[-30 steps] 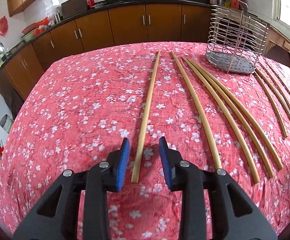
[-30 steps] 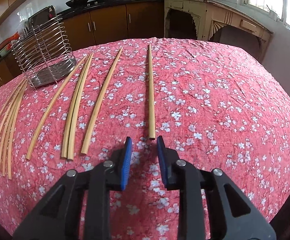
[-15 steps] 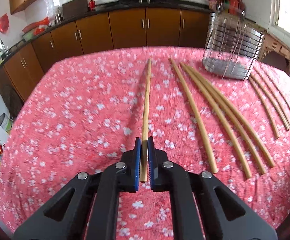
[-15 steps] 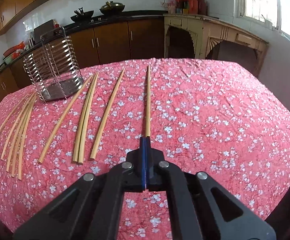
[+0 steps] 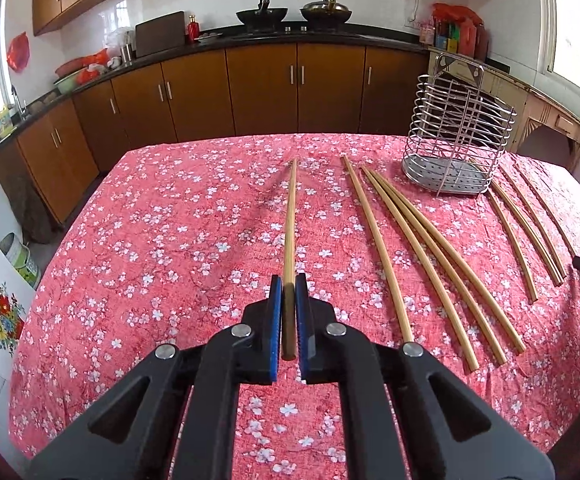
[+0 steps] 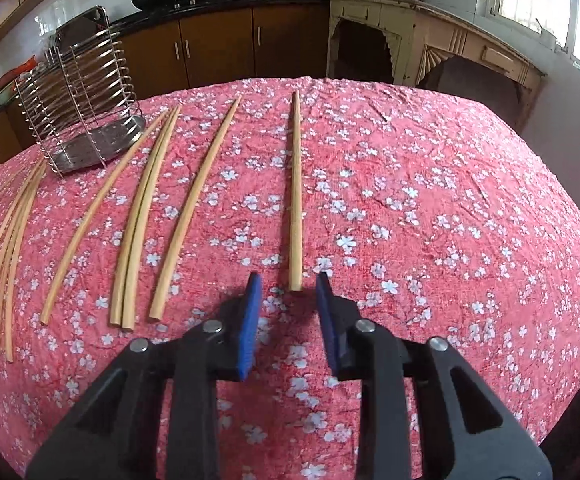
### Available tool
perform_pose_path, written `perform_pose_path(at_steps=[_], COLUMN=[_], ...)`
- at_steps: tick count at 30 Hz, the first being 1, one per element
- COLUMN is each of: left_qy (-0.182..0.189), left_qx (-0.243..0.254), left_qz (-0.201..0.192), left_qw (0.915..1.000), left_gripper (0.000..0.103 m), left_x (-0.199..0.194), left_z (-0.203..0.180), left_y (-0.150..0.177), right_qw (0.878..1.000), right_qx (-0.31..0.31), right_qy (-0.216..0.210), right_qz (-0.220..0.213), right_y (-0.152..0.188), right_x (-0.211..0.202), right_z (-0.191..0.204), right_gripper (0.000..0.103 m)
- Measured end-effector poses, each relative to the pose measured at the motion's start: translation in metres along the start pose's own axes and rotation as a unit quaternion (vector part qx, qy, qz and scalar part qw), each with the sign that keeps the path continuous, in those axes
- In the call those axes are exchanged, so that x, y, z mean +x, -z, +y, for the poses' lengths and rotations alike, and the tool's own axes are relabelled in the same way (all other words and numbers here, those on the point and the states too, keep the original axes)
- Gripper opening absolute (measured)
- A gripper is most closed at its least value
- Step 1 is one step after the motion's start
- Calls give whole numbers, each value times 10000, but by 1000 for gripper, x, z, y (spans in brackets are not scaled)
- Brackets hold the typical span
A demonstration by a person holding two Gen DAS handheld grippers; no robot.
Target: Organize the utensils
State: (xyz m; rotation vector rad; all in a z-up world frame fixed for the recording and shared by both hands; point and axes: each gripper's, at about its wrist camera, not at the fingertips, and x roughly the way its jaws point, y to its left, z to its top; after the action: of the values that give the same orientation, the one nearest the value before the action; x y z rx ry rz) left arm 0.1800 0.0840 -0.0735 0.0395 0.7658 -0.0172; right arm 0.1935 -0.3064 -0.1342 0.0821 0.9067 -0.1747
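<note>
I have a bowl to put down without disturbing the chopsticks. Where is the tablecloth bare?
Bare cloth lies right of the rightmost chopstick, out to the table edge. In the left view, cloth is bare left of the chopstick held by the left hand-held gripper. It is crowded between these, around the wire rack.

My left gripper (image 5: 289,312), spread open a second ago around the leftmost chopstick (image 5: 290,224), has closed on its near end; the stick now sits lifted, its far tip off the tablecloth (image 5: 170,220). My right gripper (image 6: 289,320), pinched shut half a second ago, has reopened behind the rightmost chopstick (image 6: 296,192), which lies untouched.
</note>
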Motion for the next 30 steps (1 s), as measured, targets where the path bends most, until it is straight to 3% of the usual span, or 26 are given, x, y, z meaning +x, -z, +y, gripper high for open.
perform_pose_path(at_steps=[1,2,5,9,21,30], left_qy=[-1,-4,-3,-55,-160,-208], left_qx=[-3,-4,3,47,-71,-165], left_qz=[-18,-31,-96,-280,-1122,-1438], left_qw=[10000,10000,10000,9996,9935,9892], left_gripper=[7,7,7,7,7,7], left_x=[-2,-4,-9,-20,-62,-65], left_z=[0,0,-1,-1,4,2], left_y=[-1,-1,-2,-5,-38,-67], right_qw=[10000,10000,10000,9990,9767,9658], right_qx=[-15,-9,64,117,-54,34], right_qy=[19,43,-2,-45,-27,-19], right_qz=[12,28,-17,-420,-2144,-2591], right_y=[0,-1,0,-2,-37,-68], right_x=[1,2,-2,-29,-130,-148], right_z=[-1,-2,-7,-11,-4,-6], right_gripper=[11,8,8,8,8,8])
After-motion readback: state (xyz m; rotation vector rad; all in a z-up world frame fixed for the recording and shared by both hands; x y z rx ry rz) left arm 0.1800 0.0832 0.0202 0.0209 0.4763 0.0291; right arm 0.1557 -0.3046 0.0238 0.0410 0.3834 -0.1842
